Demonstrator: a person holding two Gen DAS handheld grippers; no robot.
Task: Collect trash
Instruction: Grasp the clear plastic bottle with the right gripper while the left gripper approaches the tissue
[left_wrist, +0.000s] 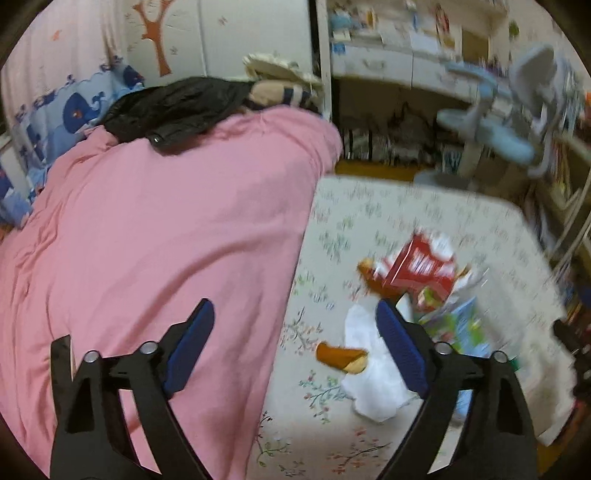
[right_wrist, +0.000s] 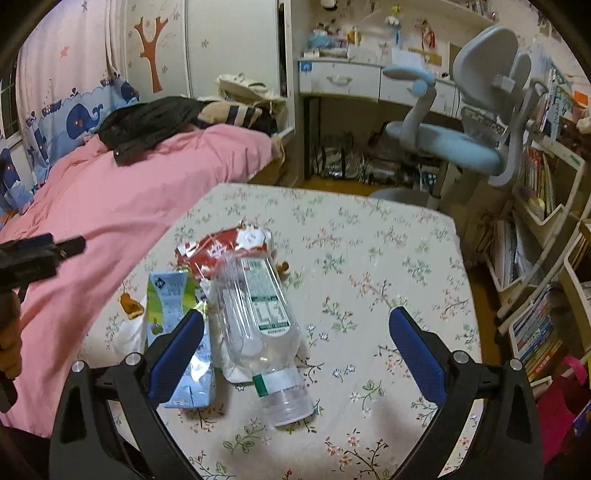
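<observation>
Trash lies in a heap on the floral table (right_wrist: 369, 258). In the right wrist view a clear plastic bottle (right_wrist: 258, 325) lies on its side, beside a blue-green carton (right_wrist: 177, 325), a red snack wrapper (right_wrist: 225, 247) and an orange wrapper (right_wrist: 131, 306). My right gripper (right_wrist: 295, 332) is open and empty just above the bottle. In the left wrist view, blurred, I see the red wrapper (left_wrist: 417, 266), the orange wrapper (left_wrist: 341, 356), white crumpled paper (left_wrist: 373, 384) and the carton (left_wrist: 461, 325). My left gripper (left_wrist: 295, 325) is open and empty over the table's left edge.
A bed with a pink cover (right_wrist: 110, 206) borders the table on the left, with a black jacket (right_wrist: 147, 122) on it. A blue-grey desk chair (right_wrist: 461, 144) and a desk (right_wrist: 351, 81) stand behind. Bookshelves (right_wrist: 535, 240) line the right side.
</observation>
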